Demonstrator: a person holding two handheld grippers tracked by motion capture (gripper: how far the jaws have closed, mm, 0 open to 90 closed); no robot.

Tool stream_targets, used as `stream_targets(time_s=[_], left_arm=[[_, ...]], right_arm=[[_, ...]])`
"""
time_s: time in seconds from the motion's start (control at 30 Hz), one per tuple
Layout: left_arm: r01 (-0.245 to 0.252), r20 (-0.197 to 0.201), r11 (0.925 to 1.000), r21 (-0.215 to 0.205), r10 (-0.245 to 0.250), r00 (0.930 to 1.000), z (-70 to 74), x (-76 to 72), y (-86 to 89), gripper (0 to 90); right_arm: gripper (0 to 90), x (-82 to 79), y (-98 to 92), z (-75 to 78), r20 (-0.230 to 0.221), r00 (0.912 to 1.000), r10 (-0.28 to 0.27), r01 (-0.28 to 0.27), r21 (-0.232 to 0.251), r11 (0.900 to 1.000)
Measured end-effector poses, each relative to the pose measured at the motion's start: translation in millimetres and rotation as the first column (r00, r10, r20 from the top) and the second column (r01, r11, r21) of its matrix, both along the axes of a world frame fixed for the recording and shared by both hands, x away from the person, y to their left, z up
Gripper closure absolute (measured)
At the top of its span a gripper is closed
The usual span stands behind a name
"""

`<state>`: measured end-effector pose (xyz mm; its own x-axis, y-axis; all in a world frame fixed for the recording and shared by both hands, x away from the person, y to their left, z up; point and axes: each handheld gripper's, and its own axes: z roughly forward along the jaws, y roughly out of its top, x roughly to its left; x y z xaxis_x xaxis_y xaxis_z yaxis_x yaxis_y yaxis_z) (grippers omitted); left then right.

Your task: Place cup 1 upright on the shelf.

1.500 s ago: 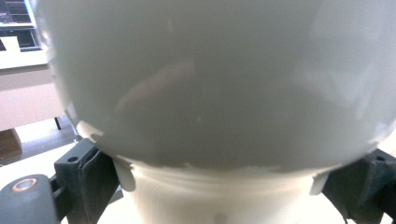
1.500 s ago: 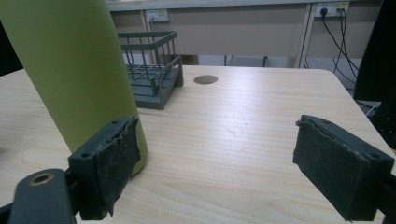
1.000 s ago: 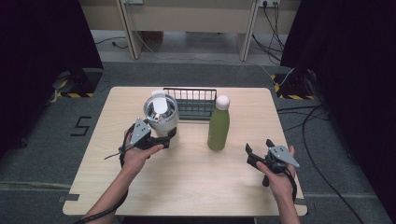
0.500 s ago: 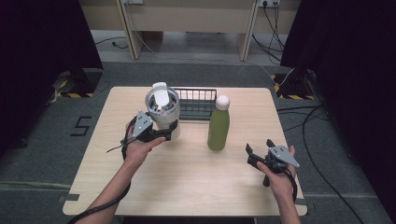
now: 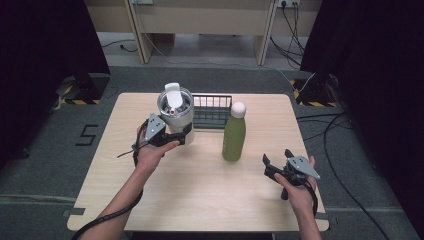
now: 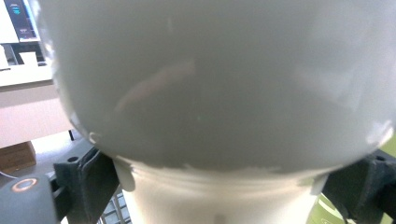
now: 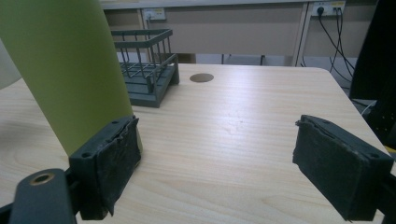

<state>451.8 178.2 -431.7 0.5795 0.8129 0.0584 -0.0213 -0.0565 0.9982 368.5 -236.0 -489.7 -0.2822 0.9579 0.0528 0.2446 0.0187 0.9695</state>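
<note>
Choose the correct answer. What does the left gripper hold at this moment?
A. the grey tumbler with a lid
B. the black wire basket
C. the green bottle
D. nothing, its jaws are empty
A. In the high view the left gripper is closed around the lower part of the grey tumbler, and the left gripper view shows the tumbler's body between both jaws; the green bottle stands apart, untouched.

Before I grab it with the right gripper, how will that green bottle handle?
The green bottle stands tall and narrow on the table, so a high push would likely tip it. Its round, smooth-looking wall may slip or roll if it falls. It looks rigid; its weight I cannot judge. The right gripper stands open, apart from it.
</note>
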Motion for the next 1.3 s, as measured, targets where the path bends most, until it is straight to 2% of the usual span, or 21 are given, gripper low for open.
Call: stream_targets(time_s=[0.47, 0.57, 0.67, 1.3], left_arm=[[0.000, 0.012, 0.9999, 0.011, 0.000, 0.9999, 10.2, 12.5, -9.1, 9.5], [0.005, 0.008, 1.0000, -0.002, -0.005, 1.0000, 11.2, 15.7, -10.2, 9.5], [-0.002, 0.012, 0.9999, 0.016, 0.002, 0.9999, 12.2, 19.6, -11.6, 9.5], [-0.010, 0.021, 0.9998, 0.019, 0.009, 0.9997, 19.3, 32.8, -17.4, 9.5]], right_arm=[[14.5, -0.1, -0.3, 0.0, -0.001, 1.0000, -0.002, 0.002, 0.003, 1.000], [14.5, -0.3, -0.2, -0.1, -0.002, 1.0000, -0.001, 0.001, 0.004, 1.000], [14.5, -0.4, 0.3, -0.1, -0.002, 1.0000, 0.001, -0.001, 0.002, 1.000], [14.5, 0.6, 1.0, -1.4, -0.006, 1.0000, 0.002, -0.002, -0.005, 1.000]])
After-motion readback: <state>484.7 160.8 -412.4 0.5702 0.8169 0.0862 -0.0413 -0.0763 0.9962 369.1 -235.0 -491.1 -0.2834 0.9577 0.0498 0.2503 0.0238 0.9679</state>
